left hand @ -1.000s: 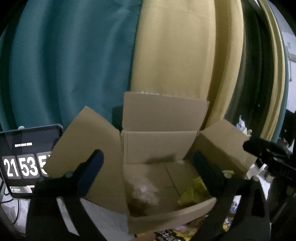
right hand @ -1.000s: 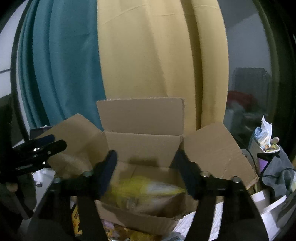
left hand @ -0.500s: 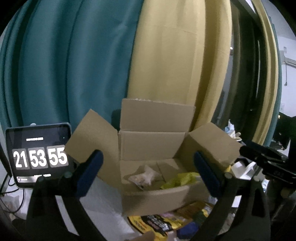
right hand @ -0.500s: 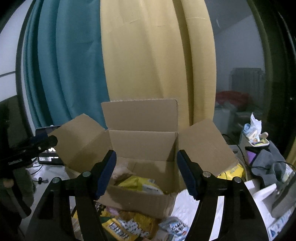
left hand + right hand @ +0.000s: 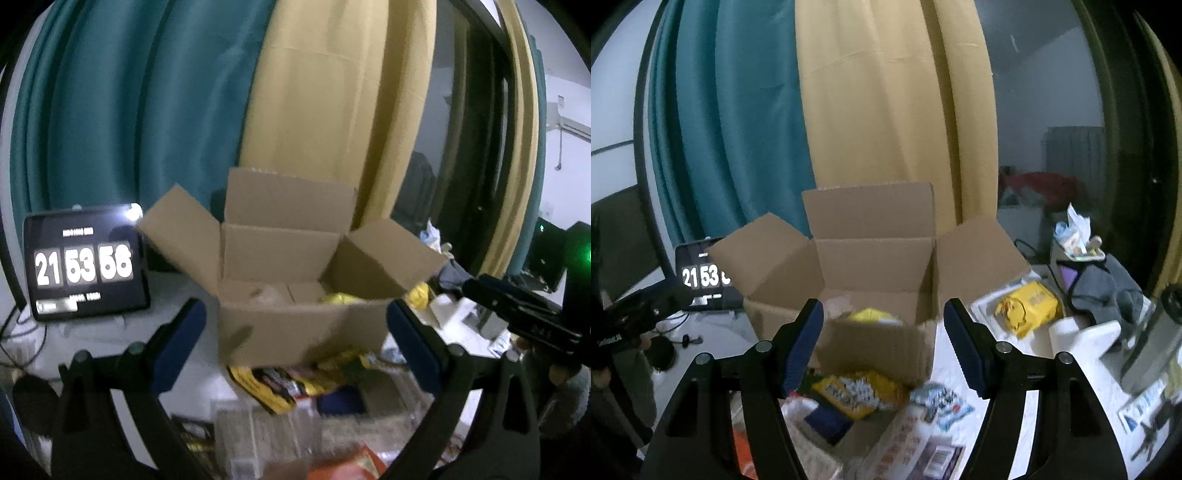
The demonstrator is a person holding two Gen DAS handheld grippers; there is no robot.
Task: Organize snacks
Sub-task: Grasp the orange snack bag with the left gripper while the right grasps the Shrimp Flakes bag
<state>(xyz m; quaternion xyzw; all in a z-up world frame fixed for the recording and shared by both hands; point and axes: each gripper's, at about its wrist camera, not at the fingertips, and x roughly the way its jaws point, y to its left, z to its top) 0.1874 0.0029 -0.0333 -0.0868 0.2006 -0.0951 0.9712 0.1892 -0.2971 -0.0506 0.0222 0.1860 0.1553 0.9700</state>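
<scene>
An open cardboard box (image 5: 295,328) (image 5: 879,343) stands on the white table with its flaps out. Inside lie a yellow snack bag (image 5: 871,315) (image 5: 341,298) and a pale packet (image 5: 267,295). More snack packets lie on the table in front of the box: a yellow bag (image 5: 860,393) (image 5: 280,384), a light blue packet (image 5: 942,402) and a dark blue one (image 5: 827,421). My left gripper (image 5: 295,350) is open and empty, held back from the box. My right gripper (image 5: 882,347) is open and empty, also back from the box.
A tablet clock (image 5: 85,267) stands left of the box. A yellow package (image 5: 1027,306), white foam, grey cloth (image 5: 1104,291) and a cup of items crowd the right side. Teal and yellow curtains hang behind. An orange packet (image 5: 351,465) lies near the bottom edge.
Both grippers have pulled back and up from inside the box. The yellow bag and pale packet stay in the box, and the snack pile on the table has come into view.
</scene>
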